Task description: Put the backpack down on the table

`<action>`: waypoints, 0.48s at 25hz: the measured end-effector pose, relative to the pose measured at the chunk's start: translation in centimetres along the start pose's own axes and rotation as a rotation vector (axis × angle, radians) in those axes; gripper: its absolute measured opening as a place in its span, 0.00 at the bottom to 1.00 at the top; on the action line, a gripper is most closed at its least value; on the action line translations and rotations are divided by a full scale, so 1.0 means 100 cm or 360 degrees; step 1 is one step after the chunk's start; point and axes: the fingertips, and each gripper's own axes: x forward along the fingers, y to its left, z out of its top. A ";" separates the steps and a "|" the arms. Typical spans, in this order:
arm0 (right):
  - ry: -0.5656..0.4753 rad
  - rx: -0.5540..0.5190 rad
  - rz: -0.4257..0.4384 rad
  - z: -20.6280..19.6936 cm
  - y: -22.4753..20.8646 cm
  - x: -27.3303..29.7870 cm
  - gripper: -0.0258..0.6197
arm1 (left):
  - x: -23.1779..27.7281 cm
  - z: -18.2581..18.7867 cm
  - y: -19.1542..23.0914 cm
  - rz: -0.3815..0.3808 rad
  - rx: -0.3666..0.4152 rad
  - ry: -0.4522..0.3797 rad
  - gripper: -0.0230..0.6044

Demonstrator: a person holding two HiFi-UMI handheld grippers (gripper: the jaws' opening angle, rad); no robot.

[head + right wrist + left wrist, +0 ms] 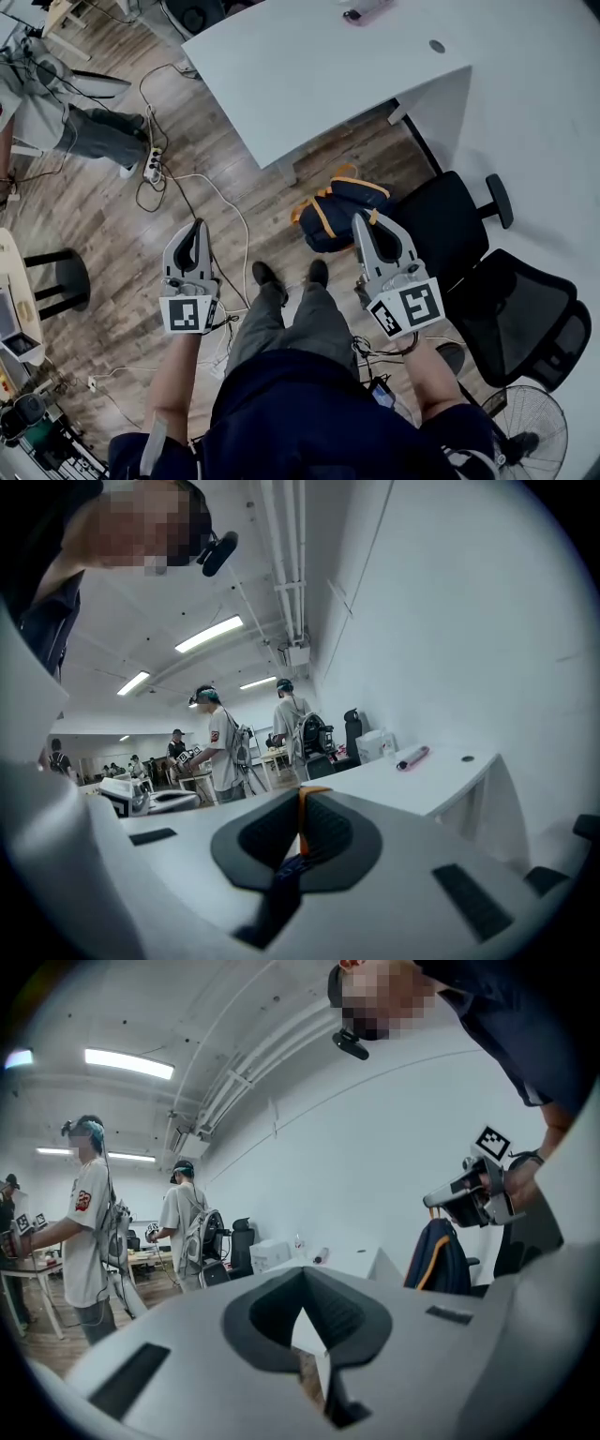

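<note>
Beneath the right hand-held gripper [362,221], which pinches its strap [301,808], hangs the backpack [334,217].

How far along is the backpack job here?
Done: the right tool is shut on the strap of the navy, orange-trimmed fabric backpack. In hand: the backpack hangs from it beside the black chair, short of the white table. Remaining: set it on the tabletop and release. The left tool is empty.

Cloth backpack [337,211]; smooth matt table [309,66]; wood-grain floor [103,234].
</note>
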 end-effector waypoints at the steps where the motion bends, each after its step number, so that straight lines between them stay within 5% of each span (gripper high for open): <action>1: -0.0021 -0.0003 -0.0003 0.012 0.002 -0.002 0.03 | 0.000 0.003 0.002 -0.0004 -0.0001 -0.0002 0.04; 12: -0.0286 -0.0120 -0.0037 0.138 0.041 0.002 0.03 | 0.001 0.053 0.034 -0.0092 -0.0053 -0.0143 0.04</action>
